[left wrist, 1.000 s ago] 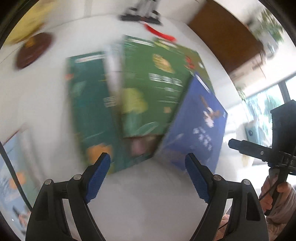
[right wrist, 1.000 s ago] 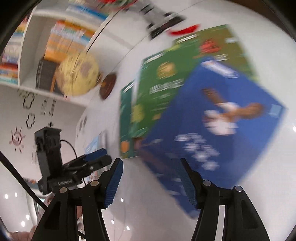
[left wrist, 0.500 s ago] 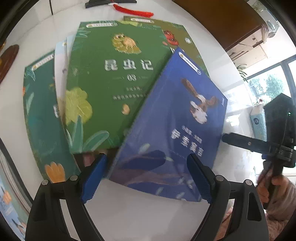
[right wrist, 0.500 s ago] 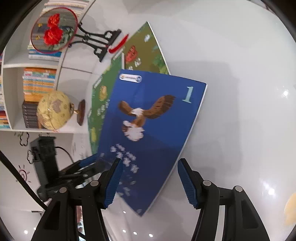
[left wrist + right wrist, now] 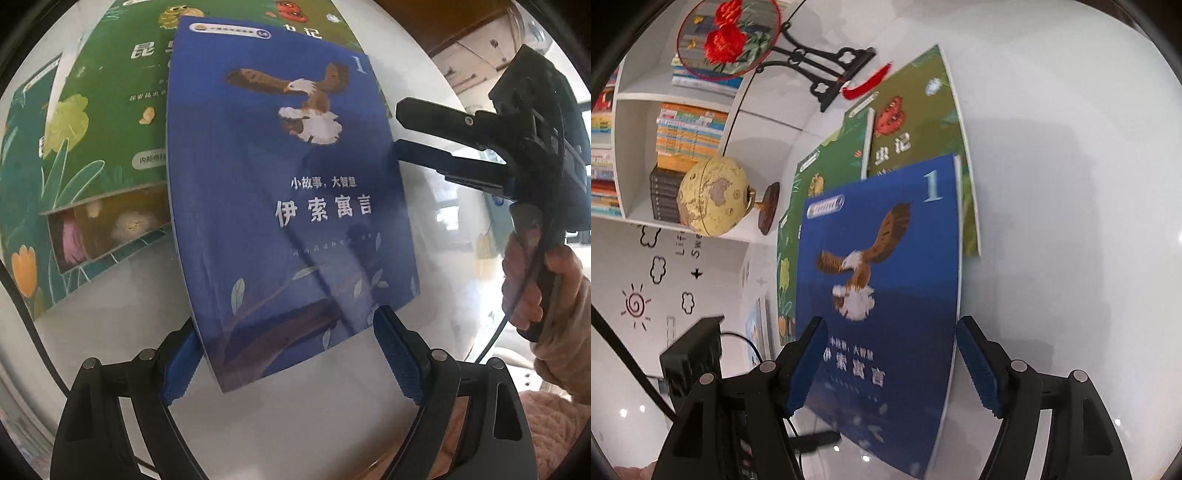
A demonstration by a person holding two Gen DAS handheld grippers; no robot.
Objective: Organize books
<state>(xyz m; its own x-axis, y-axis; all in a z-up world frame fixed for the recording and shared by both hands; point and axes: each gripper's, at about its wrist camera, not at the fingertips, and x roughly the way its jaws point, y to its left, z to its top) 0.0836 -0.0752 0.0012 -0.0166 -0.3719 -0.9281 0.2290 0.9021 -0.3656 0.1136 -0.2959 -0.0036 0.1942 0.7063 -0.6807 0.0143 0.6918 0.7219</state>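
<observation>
blue book [image 5: 288, 206] is lying flat, long axis running away from the left gripper [image 5: 291, 354], whose fingers are standing apart, while the right gripper [image 5: 892, 365] is opening beside its long edge.

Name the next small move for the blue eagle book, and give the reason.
Probably ease the left tongs forward and close on the blue eagle book. Its near edge already sits between their wide-open pads, it lies loosely atop the green books, and the right tongs are opening around its side.
</observation>
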